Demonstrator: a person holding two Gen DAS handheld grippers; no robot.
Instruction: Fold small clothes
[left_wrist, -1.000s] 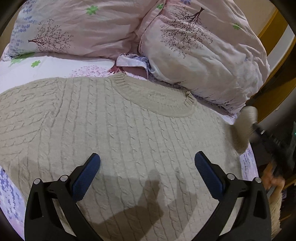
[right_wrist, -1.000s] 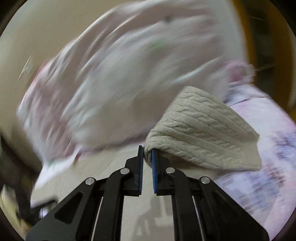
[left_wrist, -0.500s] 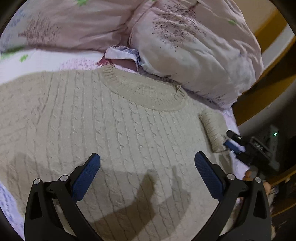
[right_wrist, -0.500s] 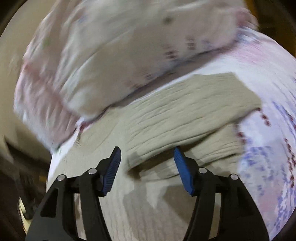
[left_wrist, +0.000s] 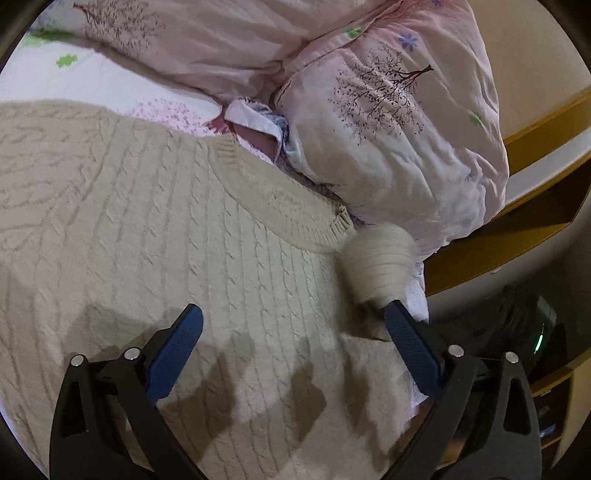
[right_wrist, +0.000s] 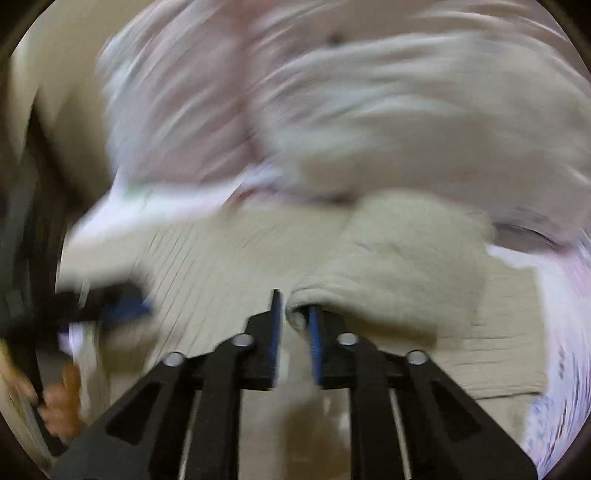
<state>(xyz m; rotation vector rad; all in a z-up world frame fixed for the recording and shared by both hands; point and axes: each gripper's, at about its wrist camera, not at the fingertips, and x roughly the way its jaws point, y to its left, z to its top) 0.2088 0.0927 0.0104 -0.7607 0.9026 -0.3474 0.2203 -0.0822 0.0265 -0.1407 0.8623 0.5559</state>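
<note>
Right gripper (right_wrist: 293, 332) jaws closing on beige cable-knit sweater's (left_wrist: 155, 236) soft, floppy sleeve edge (right_wrist: 369, 266); left gripper (left_wrist: 295, 343) wide, empty.

Both wrist views close, angled down, sharing sweater (left_wrist: 184, 240), pillows (left_wrist: 399, 122)

Warm indoor light, soft shadows, fisheye-curved edges; right wrist view heavily motion-blurred.
</note>
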